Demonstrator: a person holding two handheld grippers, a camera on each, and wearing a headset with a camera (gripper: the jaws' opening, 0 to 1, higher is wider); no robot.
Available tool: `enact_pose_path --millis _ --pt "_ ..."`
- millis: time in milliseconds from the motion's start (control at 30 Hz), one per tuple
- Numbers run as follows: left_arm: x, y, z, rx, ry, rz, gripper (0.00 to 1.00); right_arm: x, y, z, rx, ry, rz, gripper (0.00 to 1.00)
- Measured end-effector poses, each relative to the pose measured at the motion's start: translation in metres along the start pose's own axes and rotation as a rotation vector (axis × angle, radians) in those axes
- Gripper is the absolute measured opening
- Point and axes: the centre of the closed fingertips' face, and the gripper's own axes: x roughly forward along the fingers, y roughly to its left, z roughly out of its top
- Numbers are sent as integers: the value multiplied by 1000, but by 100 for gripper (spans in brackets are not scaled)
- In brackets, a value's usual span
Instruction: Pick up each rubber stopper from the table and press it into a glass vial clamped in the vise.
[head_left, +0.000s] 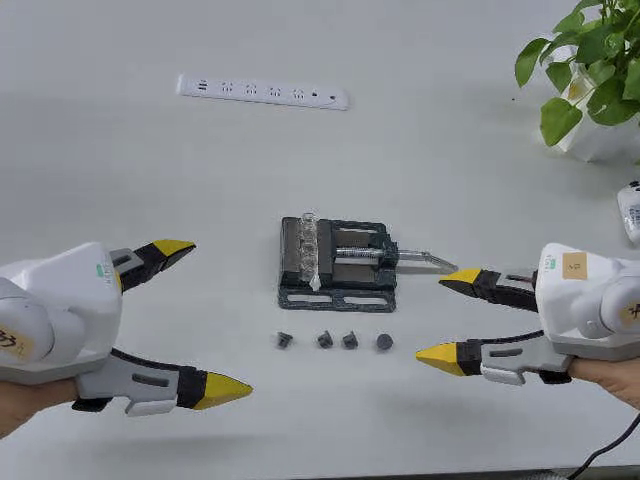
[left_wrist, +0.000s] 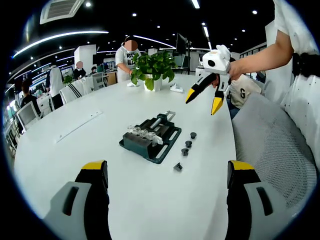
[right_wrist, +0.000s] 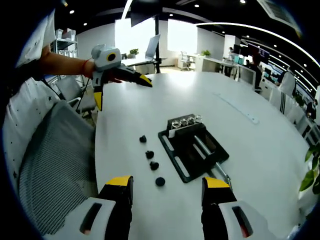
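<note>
Head view: both hands sit low at the near side of the worktop (head_left: 120, 170), one at each side, jaws pointing inward toward each other. Hand on the left holds the left hand-held gripper (head_left: 205, 318) roughly level, jaws spread wide, nothing between them. The right hand-held gripper (head_left: 443, 316) is in the same pose, jaws apart with a narrower gap, also empty. Gripper views show each opposite one raised off the worktop.

Four rubber stoppers (head_left: 325, 340) lie in a row on the worktop between the two hand-held grippers, closer to the right one, touching neither. One vise (head_left: 340, 297) sits just beyond the stoppers, also between the grippers. Its screw handle points toward the right hand-held gripper's upper jaw tip, near but apart. Four glass vials (head_left: 309, 250) are clamped in a row in the vise, mouths open. One power strip (head_left: 263, 92) lies well beyond the vise, and one plant (head_left: 590, 70) stands far beyond the right hand-held gripper.
</note>
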Motion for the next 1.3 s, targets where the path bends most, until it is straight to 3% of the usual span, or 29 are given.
enact_pose_path --millis 300,500,667,1100,1300 --pt "1 2 -3 -5 -2 0 99 20 8 0 -76 88 62 38" --pt "2 4 -5 -12 -9 4 99 33 11 -12 -137 188 98 27" --pt "2 4 -6 -17 -10 5 99 43 11 -19 -168 232 126 20" --pt "5 5 -6 -33 -30 8 99 59 10 -36 -235 347 174 13" --pt "5 5 -7 -43 -35 6 99 61 12 -36 -261 376 190 13"
